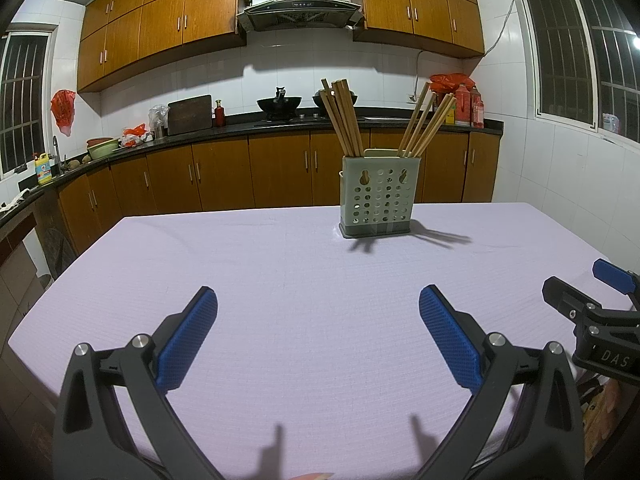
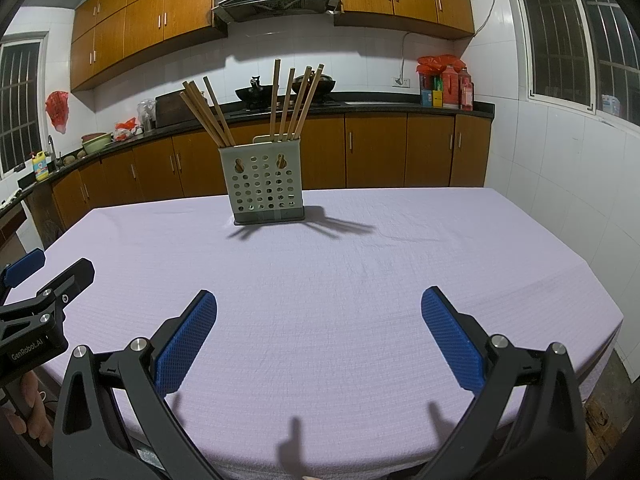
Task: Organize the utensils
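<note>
Left gripper: blue pads spread wide, nothing between them, held low over the near part of the lilac tablecloth.
Right gripper: jaws just as wide and empty, alongside the left one; its tip shows at the right edge of the left view.
Utensil holder: a pale perforated caddy standing upright well ahead of both sets of fingers, slightly right of centre for the left pair, slightly left for the right pair.
Chopsticks: all wooden sticks stand in the caddy, one bunch leaning left, the other leaning right or upright.
Loose utensils: none visible on the cloth between the fingers and the caddy.
Step in hand: looks like either the very start or the close; both grippers idle.
Next move: if anything remains, a reach forward to the stick tops, narrowing onto one bunch.
</note>
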The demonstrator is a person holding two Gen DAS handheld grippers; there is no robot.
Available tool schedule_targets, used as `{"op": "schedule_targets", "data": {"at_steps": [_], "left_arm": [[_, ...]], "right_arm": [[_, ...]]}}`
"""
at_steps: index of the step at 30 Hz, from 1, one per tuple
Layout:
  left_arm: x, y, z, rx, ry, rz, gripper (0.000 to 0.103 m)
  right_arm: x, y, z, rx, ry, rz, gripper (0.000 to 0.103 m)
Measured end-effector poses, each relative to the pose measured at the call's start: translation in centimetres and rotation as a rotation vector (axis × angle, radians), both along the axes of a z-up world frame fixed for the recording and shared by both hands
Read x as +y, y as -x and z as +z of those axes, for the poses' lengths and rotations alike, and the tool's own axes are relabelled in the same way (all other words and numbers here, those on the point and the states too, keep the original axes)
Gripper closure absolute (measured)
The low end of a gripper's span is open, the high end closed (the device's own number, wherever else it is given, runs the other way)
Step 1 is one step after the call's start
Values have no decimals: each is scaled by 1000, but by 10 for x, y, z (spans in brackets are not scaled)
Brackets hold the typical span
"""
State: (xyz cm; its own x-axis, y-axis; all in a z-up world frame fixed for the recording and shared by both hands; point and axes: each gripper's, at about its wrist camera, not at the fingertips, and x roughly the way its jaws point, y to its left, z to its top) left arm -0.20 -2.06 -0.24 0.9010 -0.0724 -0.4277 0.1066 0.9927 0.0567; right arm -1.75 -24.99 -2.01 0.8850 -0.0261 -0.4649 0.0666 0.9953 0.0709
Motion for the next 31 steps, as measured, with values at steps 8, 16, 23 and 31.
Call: {"op": "schedule_targets", "data": {"at_steps": [8,16,23,31], "left_arm": [[0,0,0,1,0,1,4],[0,0,0,0,0,0,4],[0,-1,-2,-1,-1,7,4],[-2,-1,-4,4,4,8,4]], "right_arm": [[0,0,0,0,0,0,2],[0,0,0,1,-1,-1,2],[1,0,1,0,1,0,2],[1,0,1,1,0,-1,2]]}}
